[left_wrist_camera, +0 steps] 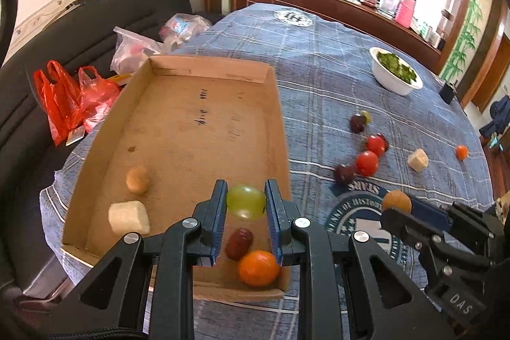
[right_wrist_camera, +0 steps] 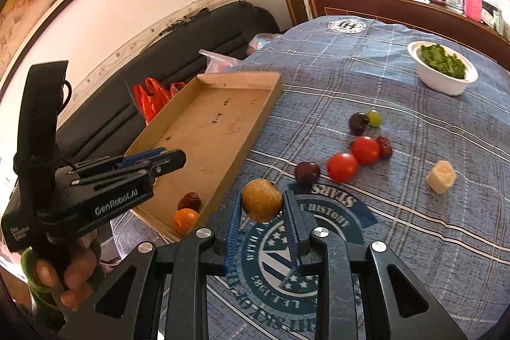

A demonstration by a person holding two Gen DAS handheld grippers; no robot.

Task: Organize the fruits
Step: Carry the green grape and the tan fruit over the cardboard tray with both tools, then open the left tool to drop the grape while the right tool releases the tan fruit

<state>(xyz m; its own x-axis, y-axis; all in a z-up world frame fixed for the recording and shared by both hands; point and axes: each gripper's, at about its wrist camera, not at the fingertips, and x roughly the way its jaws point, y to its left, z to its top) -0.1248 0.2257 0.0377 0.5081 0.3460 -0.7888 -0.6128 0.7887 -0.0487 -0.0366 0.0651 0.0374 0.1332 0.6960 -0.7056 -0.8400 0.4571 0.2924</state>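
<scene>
My left gripper (left_wrist_camera: 246, 203) is shut on a green grape (left_wrist_camera: 246, 201) and holds it above the near end of the cardboard tray (left_wrist_camera: 204, 123). In the tray lie an orange (left_wrist_camera: 258, 268), a red date (left_wrist_camera: 239, 243), a brown fruit (left_wrist_camera: 137, 179) and a pale cube (left_wrist_camera: 128, 217). My right gripper (right_wrist_camera: 262, 206) is shut on a brown round fruit (right_wrist_camera: 262, 203) above the cloth, right of the tray (right_wrist_camera: 207, 129). On the cloth lie two tomatoes (right_wrist_camera: 342, 167), a dark plum (right_wrist_camera: 307, 172), another plum (right_wrist_camera: 358, 122), a green grape (right_wrist_camera: 374, 118), a date (right_wrist_camera: 384, 145) and a pale cube (right_wrist_camera: 441, 176).
A white bowl of greens (right_wrist_camera: 443, 69) stands at the far right of the blue plaid cloth (right_wrist_camera: 414, 228). A small orange fruit (left_wrist_camera: 461, 152) lies near the right edge. Red plastic bags (left_wrist_camera: 70, 97) sit on the black sofa (left_wrist_camera: 63, 31) left of the tray.
</scene>
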